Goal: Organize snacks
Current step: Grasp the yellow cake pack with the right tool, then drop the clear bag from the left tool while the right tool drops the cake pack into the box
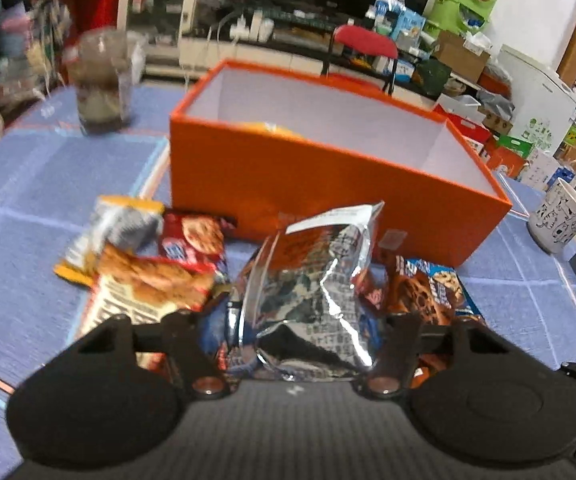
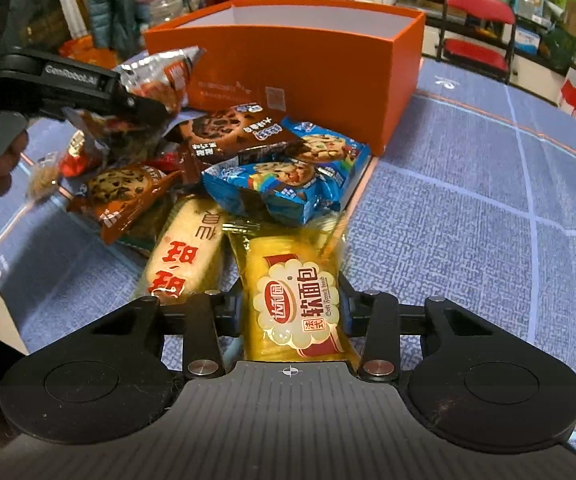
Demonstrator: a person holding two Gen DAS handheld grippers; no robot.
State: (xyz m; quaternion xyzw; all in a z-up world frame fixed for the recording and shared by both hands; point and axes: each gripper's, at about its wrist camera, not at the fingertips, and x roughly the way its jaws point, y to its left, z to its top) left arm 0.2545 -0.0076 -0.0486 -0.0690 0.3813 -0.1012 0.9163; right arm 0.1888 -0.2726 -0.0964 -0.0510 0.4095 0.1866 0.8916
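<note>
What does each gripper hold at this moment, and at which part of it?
Left gripper: the crinkled silver foil snack bag, clamped across its near end. Right gripper: the yellow soft-bread packet, clamped across its middle by both sides.

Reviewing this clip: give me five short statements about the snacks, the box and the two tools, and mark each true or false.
1. The right tool is shut on the yellow soft bread packet. True.
2. The left tool grips a blue cookie packet. False: it holds the crinkled silver snack bag.
3. The orange box has its lid on. False: it is open, its white inside showing.
4. A heap of snack packets lies on the blue tablecloth in front of the box. True.
5. The box is packed full. False: much bare white wall shows inside.
</note>
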